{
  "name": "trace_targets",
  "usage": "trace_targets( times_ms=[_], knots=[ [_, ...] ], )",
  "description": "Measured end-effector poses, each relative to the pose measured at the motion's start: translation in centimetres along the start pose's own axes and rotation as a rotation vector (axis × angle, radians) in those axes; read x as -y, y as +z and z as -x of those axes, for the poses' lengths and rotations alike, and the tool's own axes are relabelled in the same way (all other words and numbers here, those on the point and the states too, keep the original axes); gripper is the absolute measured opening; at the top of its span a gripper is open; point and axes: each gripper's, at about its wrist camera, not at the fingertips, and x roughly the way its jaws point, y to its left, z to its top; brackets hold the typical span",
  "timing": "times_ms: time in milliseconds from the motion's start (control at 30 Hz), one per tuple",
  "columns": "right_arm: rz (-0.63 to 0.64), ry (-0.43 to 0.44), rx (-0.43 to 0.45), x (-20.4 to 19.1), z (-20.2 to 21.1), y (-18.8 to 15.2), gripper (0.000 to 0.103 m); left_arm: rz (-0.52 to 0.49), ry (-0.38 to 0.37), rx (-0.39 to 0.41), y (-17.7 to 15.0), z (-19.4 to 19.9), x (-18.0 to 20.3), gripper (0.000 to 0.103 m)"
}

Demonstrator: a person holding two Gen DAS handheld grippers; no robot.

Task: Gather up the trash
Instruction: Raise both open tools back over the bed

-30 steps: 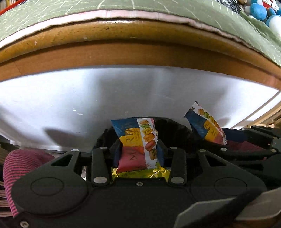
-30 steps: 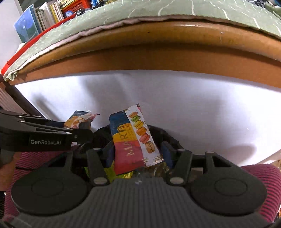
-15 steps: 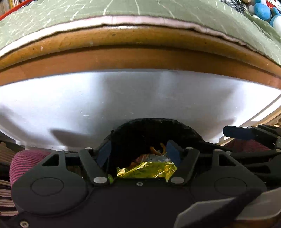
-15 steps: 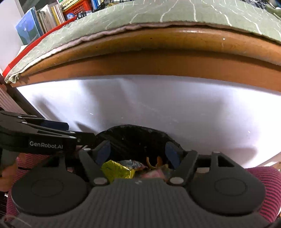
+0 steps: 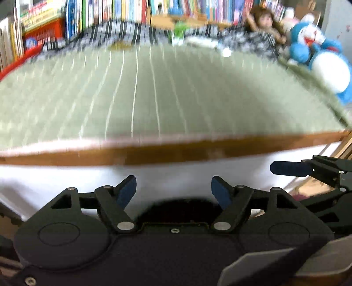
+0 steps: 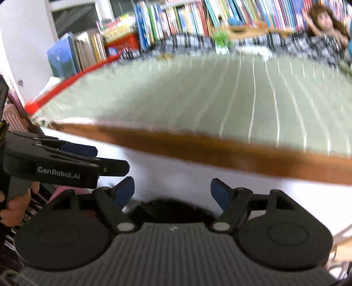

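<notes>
Ahead of both grippers, the bed (image 5: 154,92) fills most of each blurred view, its green striped cover stretching away above a brown wooden edge (image 5: 176,151) and a white side panel (image 6: 286,198). Beyond the bed's far edge stands a long row of books (image 6: 176,19), and to the far right of the left gripper sits a blue and white plush toy (image 5: 319,52). Directly below and between each gripper's fingers lies the dark mouth of the trash bin (image 5: 176,209), its contents not visible. The left gripper (image 5: 173,189) has just been opening its jaws; they stand wide apart with nothing between them. The right gripper (image 6: 172,190), just beside it, has likewise been opening and holds nothing.
</notes>
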Motion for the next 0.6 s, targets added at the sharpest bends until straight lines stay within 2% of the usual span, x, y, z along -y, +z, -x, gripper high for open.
trace_targets(
  times_ms=[133,467,600],
  knots=[
    [0.028,-0.008,0.075,0.2,0.9,2.4,0.088,-0.032,0.013,0.088,2.6,1.5,0.1,0.078],
    [0.061,-0.087,0.177,2.4,0.3,7.4,0.091,0.007,0.06,0.184,8.4,0.7,-1.6,0.081],
    [0.023,-0.108,0.19,4.0,-0.5,9.0,0.092,0.015,0.078,0.209,10.3,-0.2,-2.2,0.082]
  ],
)
